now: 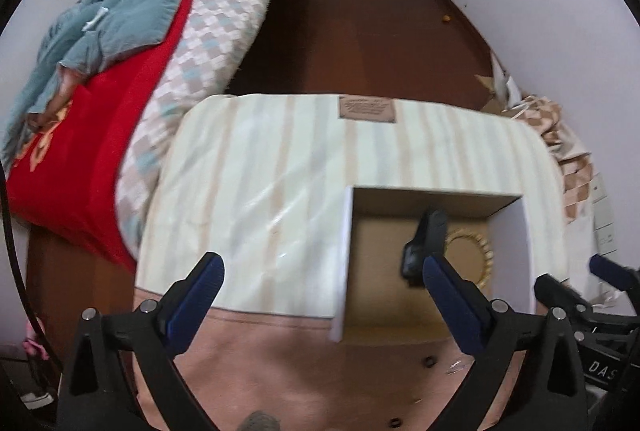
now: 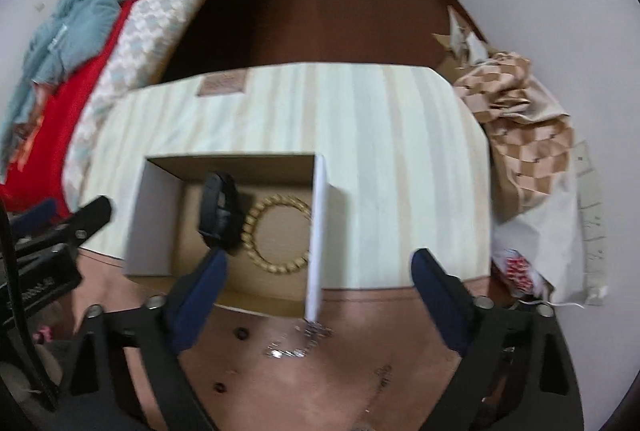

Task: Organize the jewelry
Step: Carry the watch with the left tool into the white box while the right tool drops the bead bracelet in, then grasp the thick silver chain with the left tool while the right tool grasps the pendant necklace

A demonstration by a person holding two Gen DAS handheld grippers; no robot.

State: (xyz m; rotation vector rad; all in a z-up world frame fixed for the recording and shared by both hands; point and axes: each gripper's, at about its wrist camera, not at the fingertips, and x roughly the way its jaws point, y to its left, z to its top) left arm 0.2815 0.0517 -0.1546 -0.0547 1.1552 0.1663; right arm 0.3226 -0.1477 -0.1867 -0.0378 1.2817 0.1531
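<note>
Box (image 2: pixel 152 207): open cardboard, sitting on my striped table (image 2: pixel 400 151).
Inside: gold bracelet (image 2: pixel 276 235) flat on the floor, black watch (image 2: pixel 218 207) touching its left.
Left gripper (image 1: pixel 320 283): I see fingers spread, empty.
Right gripper (image 2: pixel 316 279): spread, empty.
Silver chain (image 2: pixel 300 341): lying outside, near the front corner.

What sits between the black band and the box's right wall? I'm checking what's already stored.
A gold beaded bracelet lies flat on the box floor, beside the black band; clearest in the right wrist view.
</note>
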